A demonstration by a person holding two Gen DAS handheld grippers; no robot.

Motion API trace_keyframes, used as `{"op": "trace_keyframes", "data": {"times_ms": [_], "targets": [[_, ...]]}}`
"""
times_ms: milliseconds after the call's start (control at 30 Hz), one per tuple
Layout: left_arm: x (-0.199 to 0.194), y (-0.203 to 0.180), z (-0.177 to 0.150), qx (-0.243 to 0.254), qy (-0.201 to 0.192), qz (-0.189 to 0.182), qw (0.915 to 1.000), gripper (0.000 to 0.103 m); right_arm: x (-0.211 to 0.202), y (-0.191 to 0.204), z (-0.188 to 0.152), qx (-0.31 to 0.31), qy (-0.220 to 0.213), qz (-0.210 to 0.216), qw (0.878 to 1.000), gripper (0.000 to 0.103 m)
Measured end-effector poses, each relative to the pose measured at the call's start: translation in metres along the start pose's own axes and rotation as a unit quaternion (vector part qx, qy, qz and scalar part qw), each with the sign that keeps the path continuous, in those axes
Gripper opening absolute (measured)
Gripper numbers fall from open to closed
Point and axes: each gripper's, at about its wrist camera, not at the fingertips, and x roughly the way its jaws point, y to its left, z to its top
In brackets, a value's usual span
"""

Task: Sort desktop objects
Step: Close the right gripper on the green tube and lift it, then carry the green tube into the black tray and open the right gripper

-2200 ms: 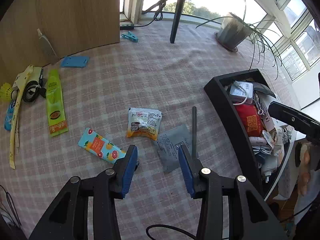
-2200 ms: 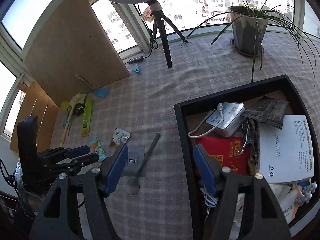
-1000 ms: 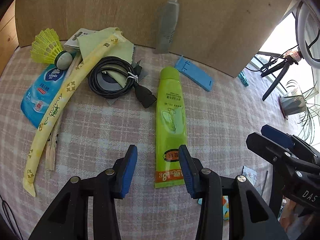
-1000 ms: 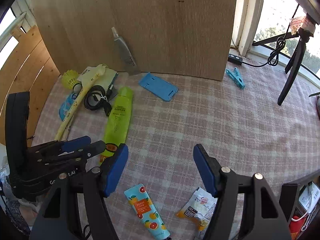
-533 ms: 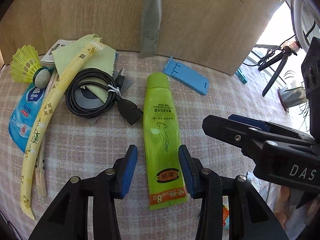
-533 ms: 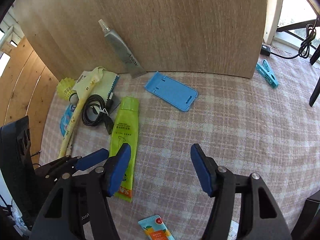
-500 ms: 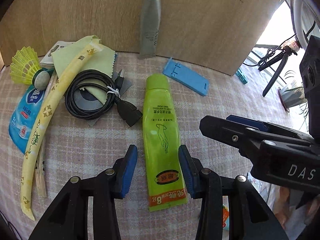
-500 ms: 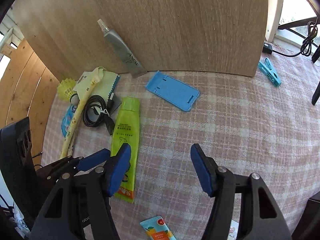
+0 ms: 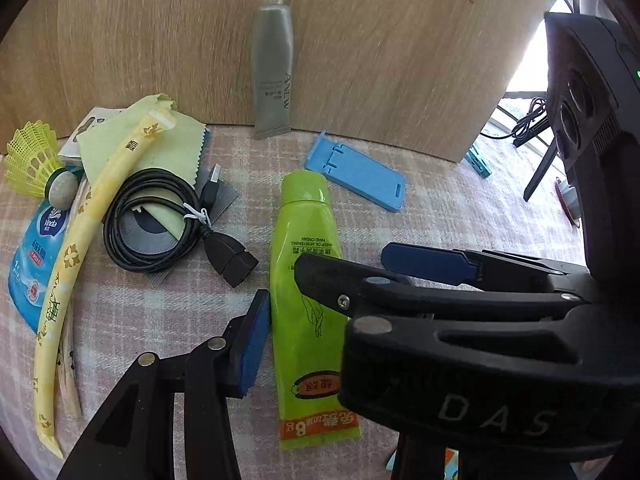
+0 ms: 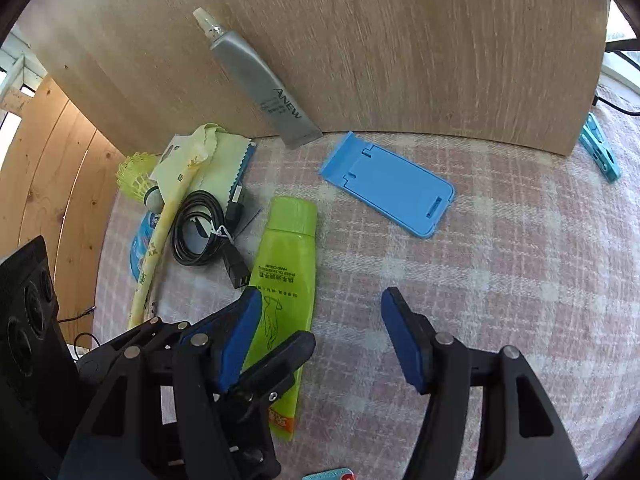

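A green hand-cream tube (image 9: 304,240) lies flat on the checked cloth, cap toward the wooden board. My left gripper (image 9: 310,308) is open and straddles its lower half; the left pad sits beside the tube's edge, and the right finger is hidden behind the other gripper. My right gripper (image 10: 320,320) is open over the cloth just right of the tube (image 10: 288,248), its left pad at the tube's edge. In the left wrist view the right gripper (image 9: 342,262) crosses over the tube. One of the left gripper's fingers (image 10: 288,360) rests over the tube's lower part.
A grey tube (image 9: 272,76) leans on the wooden board (image 9: 400,40). A blue phone stand (image 10: 388,188) lies right of the cap. A black cable (image 9: 156,224), yellow tea stick (image 9: 88,224), shuttlecock (image 9: 32,156) and tissue pack (image 9: 36,248) lie left. A teal clip (image 10: 600,152) is far right.
Both grippers have closed in on the green tube and dropped lower. The right gripper has slid in front of the left camera and now hides the left gripper's right finger.
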Motion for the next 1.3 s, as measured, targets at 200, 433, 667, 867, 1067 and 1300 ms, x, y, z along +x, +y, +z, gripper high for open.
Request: {"op": "trace_keyframes", "data": {"times_ms": [200,433,667,867,1067,1300], "targets": [[0.0,0.002,-0.001,-0.026,-0.008,-0.016,0.9995,0.032,0.001,0.0,-0.004,0.0,-0.001,0.024,1.0,0.039],[-0.005,-0.003,-0.012,-0.037,0.006,-0.031,0.9988,0.024,-0.013,-0.016,-0.019,0.034,0.0,0.044,0.998,0.035],[-0.023,-0.022,-0.021,-0.024,0.005,-0.039,0.9989,0.024,-0.034,-0.019,-0.032,0.039,-0.011,0.042,0.998,0.035],[-0.049,-0.054,-0.021,0.004,-0.013,-0.044,0.999,0.024,-0.063,-0.018,-0.043,0.051,-0.048,0.041,0.997,0.035],[-0.072,-0.102,-0.027,0.048,-0.023,-0.059,0.9968,0.024,-0.115,-0.039,-0.06,0.078,-0.089,0.037,0.992,0.035],[-0.086,-0.185,-0.048,0.117,-0.014,-0.091,0.9889,0.024,-0.185,-0.087,-0.105,0.126,-0.135,0.015,0.983,0.035]]}}
